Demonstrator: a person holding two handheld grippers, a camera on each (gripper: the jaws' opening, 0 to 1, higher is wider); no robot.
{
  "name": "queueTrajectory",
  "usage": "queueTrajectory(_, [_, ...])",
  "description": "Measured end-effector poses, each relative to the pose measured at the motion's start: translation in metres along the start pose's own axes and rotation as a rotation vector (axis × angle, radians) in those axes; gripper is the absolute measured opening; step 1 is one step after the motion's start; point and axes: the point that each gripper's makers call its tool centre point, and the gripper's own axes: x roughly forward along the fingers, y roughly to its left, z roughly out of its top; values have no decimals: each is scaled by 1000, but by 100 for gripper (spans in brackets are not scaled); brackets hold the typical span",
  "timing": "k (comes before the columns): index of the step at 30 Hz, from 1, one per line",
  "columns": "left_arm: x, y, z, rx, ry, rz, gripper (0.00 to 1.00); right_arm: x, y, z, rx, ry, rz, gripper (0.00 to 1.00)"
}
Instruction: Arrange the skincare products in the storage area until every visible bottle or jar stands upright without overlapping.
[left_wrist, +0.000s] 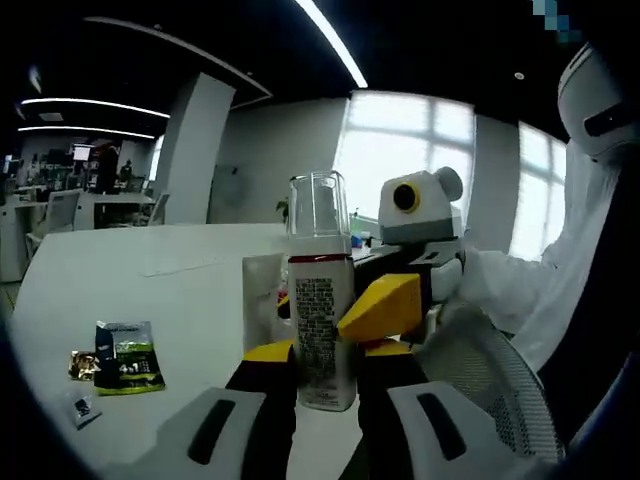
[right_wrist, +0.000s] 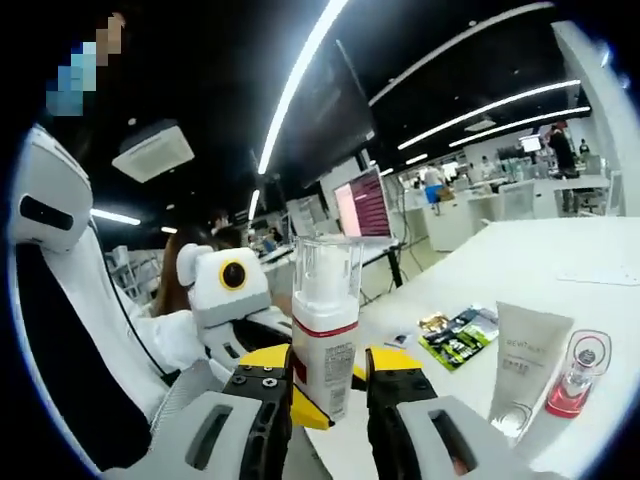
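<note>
With both your left gripper (left_wrist: 322, 362) and right gripper (right_wrist: 329, 383) clamped on the upright pump bottle (left_wrist: 320, 300) above the bench (left_wrist: 150, 290), you're mid-handover; next, release one gripper and stand it beside the tube (right_wrist: 525, 365).

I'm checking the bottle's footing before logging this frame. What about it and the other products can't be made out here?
- White pump bottle with a clear cap: its base, hidden behind the left gripper in the left gripper view, and behind the right gripper in the right gripper view.
- Label print: too small to read.
- White squeeze tube and red-based clear bottle: lettering blurred.
- Green sachets: text too small.
</note>
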Motion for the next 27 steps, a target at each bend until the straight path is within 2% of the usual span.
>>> queueTrajectory(4, [-3,8,4,25,-14,44,17,-3,-12,10,112,-31,-97,25])
queueTrajectory(7, [-5,11,4,47,-6,70,17,0,-9,17,90,-59,-101,25])
queueTrajectory(10, [-5,14,1,107,20,105,17,1,-12,27,139,-106,-131,24])
queueTrajectory(11, [-5,13,0,111,22,104,17,2,-14,30,132,-120,-150,23])
queueTrajectory(14, [-6,18,-2,116,34,116,18,6,-15,27,69,-86,-173,21])
queueTrajectory(20, [-7,19,-2,111,35,120,18,3,-17,34,93,-121,-185,19])
queueTrajectory(23, [-6,18,-2,100,34,111,18,2,-19,32,95,-111,-198,16])
queueTrajectory(27, [-6,17,-4,103,41,103,18,2,-15,30,43,-91,-190,14])
